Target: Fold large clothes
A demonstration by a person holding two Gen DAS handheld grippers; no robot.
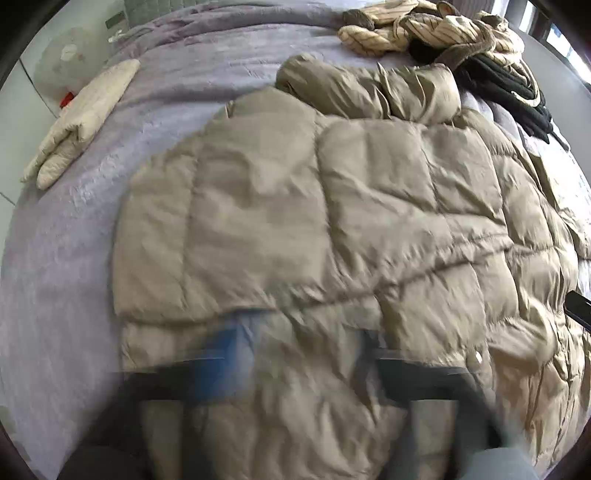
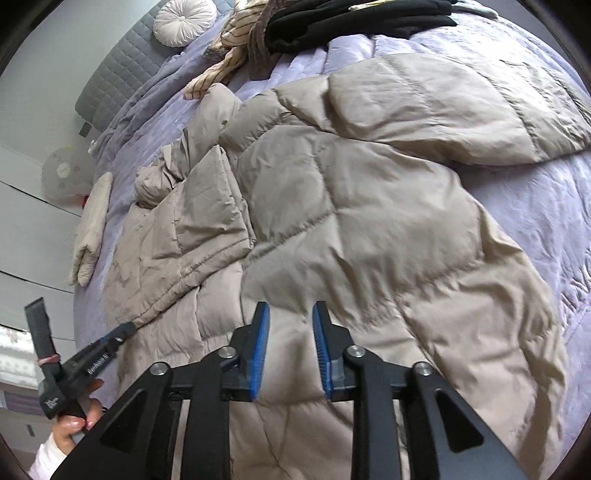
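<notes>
A big bed [image 2: 546,206] with a light purple cover fills both views. On it lies a large puffy tan coat [image 2: 369,206], spread out under and in front of both claws. One side of the coat is folded over onto its middle, and a sleeve [image 2: 461,110] lies far ahead of the right claw, off to its right.

The right claw [image 2: 290,350] hangs just above the coat. Its two blue pads [image 2: 258,354] stand apart, so it is open, and it holds nothing. I cannot tell if the pads touch the coat.

The left claw [image 2: 127,328] is to the left of the right claw. In the right wrist view its tip sits at the hem of the folded part of the coat and looks pinched shut on that edge. In the left wrist view this claw [image 1: 295,369] is very blurry, so its pads are hard to see there. A hand [image 2: 79,417] holds its handle.

Far ahead of the claws lie a striped cream garment [image 1: 406,27] and a black garment [image 2: 354,26] in a heap. Off to the left, near the bed's edge, lies a small folded cream garment [image 1: 81,118]. A round white cushion [image 2: 184,22] rests at the head of the bed.
</notes>
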